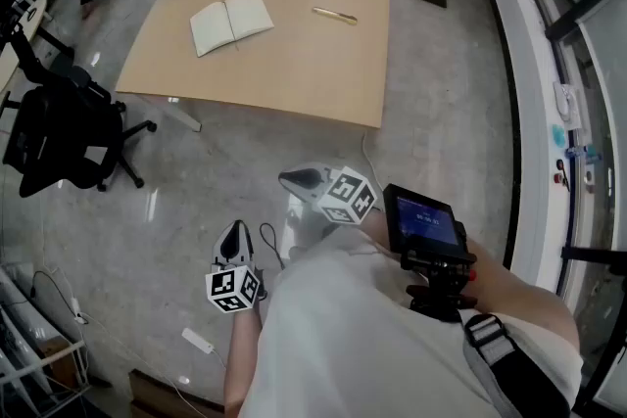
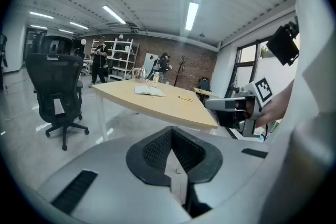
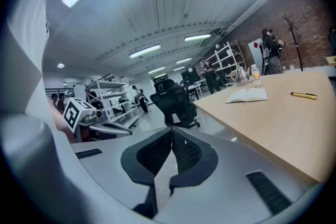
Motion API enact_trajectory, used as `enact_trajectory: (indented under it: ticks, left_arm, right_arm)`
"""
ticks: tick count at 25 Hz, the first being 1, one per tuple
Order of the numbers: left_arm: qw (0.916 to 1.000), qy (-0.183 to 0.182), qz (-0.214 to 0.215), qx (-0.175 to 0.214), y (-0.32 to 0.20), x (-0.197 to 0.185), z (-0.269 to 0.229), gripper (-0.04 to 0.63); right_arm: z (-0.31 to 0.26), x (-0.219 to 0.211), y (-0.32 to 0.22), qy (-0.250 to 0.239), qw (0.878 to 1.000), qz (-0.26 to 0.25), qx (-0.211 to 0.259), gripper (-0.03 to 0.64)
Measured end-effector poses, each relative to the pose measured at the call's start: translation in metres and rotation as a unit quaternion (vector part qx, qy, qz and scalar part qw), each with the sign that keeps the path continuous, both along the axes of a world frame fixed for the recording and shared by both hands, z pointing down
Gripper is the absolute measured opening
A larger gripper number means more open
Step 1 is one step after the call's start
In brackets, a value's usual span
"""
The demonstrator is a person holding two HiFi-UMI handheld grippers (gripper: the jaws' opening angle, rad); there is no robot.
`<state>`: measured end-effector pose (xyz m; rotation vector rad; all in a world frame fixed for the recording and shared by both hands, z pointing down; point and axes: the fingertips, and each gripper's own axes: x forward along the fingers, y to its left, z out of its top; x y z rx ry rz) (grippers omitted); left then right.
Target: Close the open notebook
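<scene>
On the table (image 1: 294,64), upper left, the notebook (image 1: 231,23) is seen open. Left claw (image 1: 234,228) and right claw (image 1: 289,178) are held closed and empty, well short of it, presumably pending approach.

Bright, even light from ceiling strip lights (image 2: 192,14). Soft shadow under the table (image 1: 294,54); faint glare on the polished floor (image 1: 154,201). Both gripper views show strong fisheye bending and dark corners. Distant detail is sharp.
</scene>
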<state>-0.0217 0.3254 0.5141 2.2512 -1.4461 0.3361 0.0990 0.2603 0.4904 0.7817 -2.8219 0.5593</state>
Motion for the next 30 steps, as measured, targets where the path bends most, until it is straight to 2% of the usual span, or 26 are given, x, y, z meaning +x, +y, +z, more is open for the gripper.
enact_trajectory:
  ticks: [5,14,22,27,30]
  left_arm:
    - [0.9998,-0.001,0.014,-0.015,-0.025,0.025,0.004,0.005]
    - [0.9996,-0.023,-0.011,-0.015,-0.069,0.037,-0.001,0.005]
    - [0.9995,-0.020,-0.004,-0.024,-0.110,0.025,0.012,0.005]
    - [0.9992,-0.003,0.024,-0.032,-0.156,0.017,0.023,0.005]
    - [0.9986,-0.003,0.047,-0.026,-0.188,0.004,0.022,0.005]
  right_arm:
    - [0.009,0.025,-0.023,0.004,1.000,0.009,-0.013,0.017]
    - [0.024,0.040,-0.061,0.005,0.999,-0.021,-0.031,0.017]
    - [0.041,0.028,-0.095,0.008,0.999,-0.015,-0.047,0.017]
    - [0.046,0.019,-0.124,0.065,0.998,-0.014,-0.024,0.017]
    - [0.045,0.007,-0.150,0.082,0.997,0.001,-0.014,0.017]
